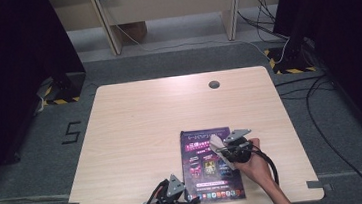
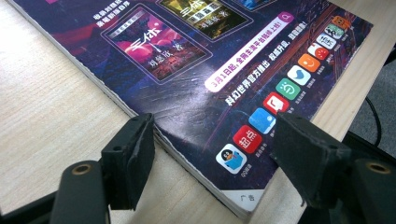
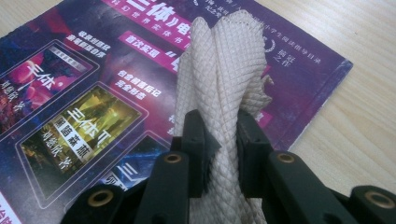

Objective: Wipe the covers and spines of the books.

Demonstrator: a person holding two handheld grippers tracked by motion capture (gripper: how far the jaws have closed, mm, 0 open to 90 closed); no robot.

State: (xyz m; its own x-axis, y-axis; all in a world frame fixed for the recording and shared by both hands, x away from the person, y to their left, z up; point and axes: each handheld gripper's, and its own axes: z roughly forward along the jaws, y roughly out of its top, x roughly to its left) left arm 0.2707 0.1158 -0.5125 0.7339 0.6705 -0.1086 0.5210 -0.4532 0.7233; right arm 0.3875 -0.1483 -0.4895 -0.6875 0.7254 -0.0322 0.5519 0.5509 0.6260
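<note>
While I hold both tools over the wooden table (image 1: pixel 137 136), the magazine (image 1: pixel 210 164) lies flat and closed near the table's front edge, its purple cover up. My right gripper (image 1: pixel 223 148) sits above the magazine's right half, toward its far end. Its jaws are nearly closed and pinch a bunched white cloth (image 3: pixel 224 79) of diamond weave; the fabric stands up between the pads and hangs over the cover. My left gripper (image 1: pixel 186 199) rests at the magazine's near left corner. Its jaws stand wide apart and hold nothing: in the left gripper view one pad sits just off the magazine's edge over bare table, the other over the cover's row of coloured icons. I cannot tell whether either pad touches the magazine.
</note>
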